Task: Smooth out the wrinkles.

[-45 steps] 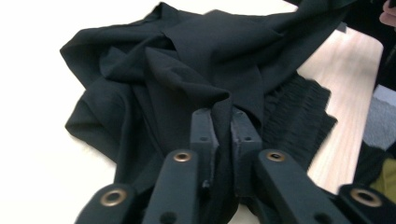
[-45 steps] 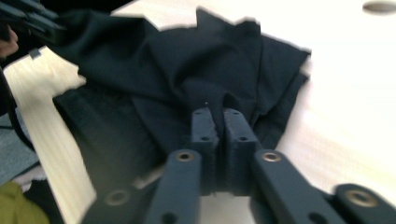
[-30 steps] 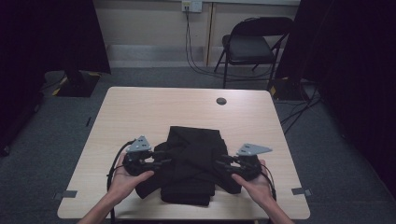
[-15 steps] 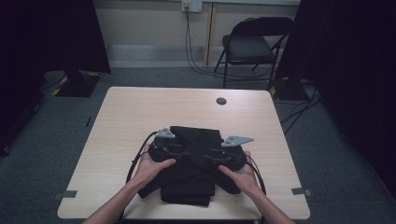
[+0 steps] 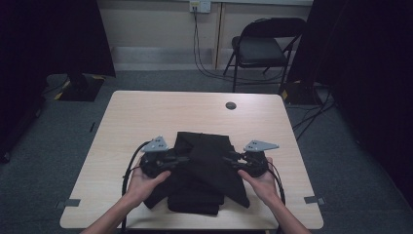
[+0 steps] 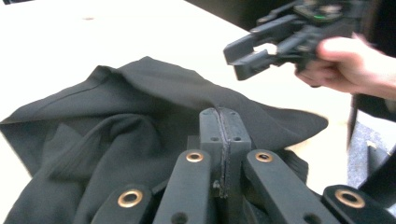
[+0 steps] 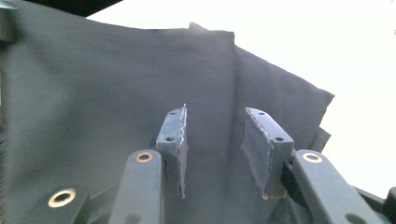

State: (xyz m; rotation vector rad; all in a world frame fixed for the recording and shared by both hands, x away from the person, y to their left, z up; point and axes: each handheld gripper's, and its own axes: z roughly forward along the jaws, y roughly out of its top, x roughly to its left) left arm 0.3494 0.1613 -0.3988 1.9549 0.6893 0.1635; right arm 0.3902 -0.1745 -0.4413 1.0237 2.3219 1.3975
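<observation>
1. Since half a second ago both of my hands went a little outward and toward me: they were close together over the top of the black cloth (image 5: pixel 202 170), and now each one is at its own side of it.
2. One second ago the hands were even wider apart, so they came in and then opened out again.
3. The cloth itself kept almost the same place, on the near middle part of the table (image 5: pixel 146 117).
4. It is a soft woven fabric, matte black, folded in some thick layers with loose wrinkles; in the high view one flap makes a pointed shape toward the lower right.
5. My left gripper (image 6: pixel 219 126) has its jaws pressed together. Whether a thin fold of cloth is caught between them, I cannot tell; the cloth lies just behind and around them.
6. My right gripper (image 7: pixel 219 140) has its jaws spread, with the flat dark cloth under them and nothing between the pads (image 7: pixel 254 149).
7. In the left gripper view my right hand (image 6: pixel 352 63) holds the other gripper above the far edge of the cloth.
8. The table is pale wood with rounded corners and a small round dark cap (image 5: pixel 231 105) near its far edge.
9. A black folding chair (image 5: pixel 263 46) stands behind the table.
</observation>
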